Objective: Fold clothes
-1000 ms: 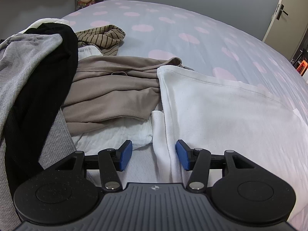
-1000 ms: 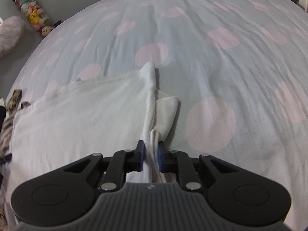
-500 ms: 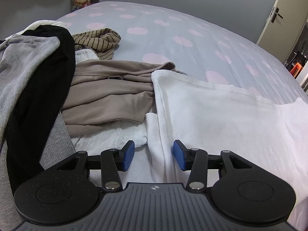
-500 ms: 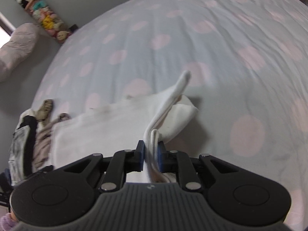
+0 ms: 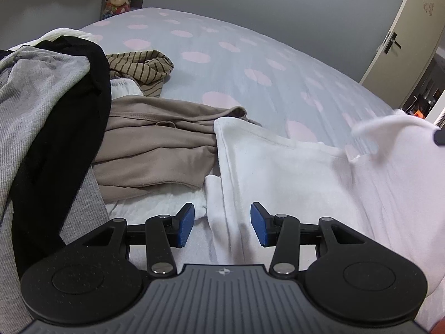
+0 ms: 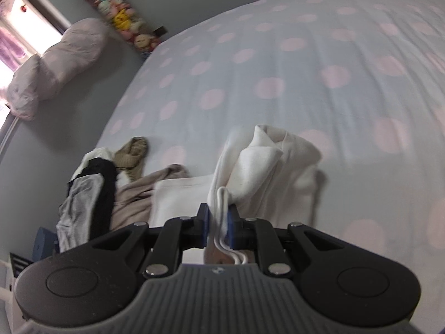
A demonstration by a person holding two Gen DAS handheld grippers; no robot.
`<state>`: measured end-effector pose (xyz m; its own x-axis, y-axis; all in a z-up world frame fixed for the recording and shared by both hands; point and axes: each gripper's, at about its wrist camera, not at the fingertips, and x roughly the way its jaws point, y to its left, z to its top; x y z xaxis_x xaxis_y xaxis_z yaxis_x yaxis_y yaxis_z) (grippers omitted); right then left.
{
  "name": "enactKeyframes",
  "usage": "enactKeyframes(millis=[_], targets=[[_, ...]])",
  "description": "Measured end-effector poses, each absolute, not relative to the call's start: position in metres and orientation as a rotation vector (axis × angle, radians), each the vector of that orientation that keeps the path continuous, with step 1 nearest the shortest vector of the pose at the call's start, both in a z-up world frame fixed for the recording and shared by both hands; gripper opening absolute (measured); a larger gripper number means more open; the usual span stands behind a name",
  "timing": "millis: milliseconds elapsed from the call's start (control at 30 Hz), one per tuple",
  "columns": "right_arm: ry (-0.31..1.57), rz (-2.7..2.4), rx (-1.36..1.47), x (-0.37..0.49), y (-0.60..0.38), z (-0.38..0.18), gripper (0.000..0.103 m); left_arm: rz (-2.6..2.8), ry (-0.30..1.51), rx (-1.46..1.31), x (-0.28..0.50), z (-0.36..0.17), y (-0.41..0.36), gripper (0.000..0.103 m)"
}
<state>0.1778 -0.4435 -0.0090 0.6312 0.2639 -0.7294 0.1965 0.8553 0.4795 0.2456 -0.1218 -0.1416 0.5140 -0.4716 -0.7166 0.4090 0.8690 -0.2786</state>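
Right gripper [image 6: 217, 220] clamps a bunched edge of the white garment [image 6: 258, 172], lifted off the bed [image 6: 306, 69]. Left gripper [image 5: 222, 224] half open, straddling the garment's other edge, pads not touching.

My blue pads [image 6: 233, 229] pinch a white garment [image 5: 292, 172]; upper left, black [image 5: 69, 128], grey [image 5: 33, 89], tan [image 5: 155, 150], brown-striped clothes [image 5: 139, 65]; pink-dotted pale-blue sheet [image 5: 250, 55].

A home bedroom: a bed [image 6: 278, 55] with pink-dotted sheet; a pillow [image 6: 55, 64] by the window; stuffed toys [image 6: 122, 14]; a door [image 5: 400, 27].
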Motion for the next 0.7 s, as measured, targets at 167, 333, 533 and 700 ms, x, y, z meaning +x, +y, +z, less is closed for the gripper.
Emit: enactKeyframes(millis=[167, 333, 533, 700], targets=[[0.915, 0.104, 0.550, 0.203, -0.404, -0.011, 0.015, -0.534, 0.880, -0.107, 0.247, -0.140, -0.116, 0.042], [0.950, 0.147, 0.553, 0.225, -0.369, -0.026, 0.015, -0.517, 0.884, -0.140, 0.250, -0.141, -0.107, 0.042], [1.003, 0.171, 0.573, 0.245, -0.334, -0.059, 0.015, -0.491, 0.908, -0.174, 0.254, -0.145, -0.099, 0.041], [1.059, 0.196, 0.578, 0.253, -0.312, -0.087, 0.015, -0.493, 0.913, -0.185, 0.255, -0.146, -0.098, 0.041]])
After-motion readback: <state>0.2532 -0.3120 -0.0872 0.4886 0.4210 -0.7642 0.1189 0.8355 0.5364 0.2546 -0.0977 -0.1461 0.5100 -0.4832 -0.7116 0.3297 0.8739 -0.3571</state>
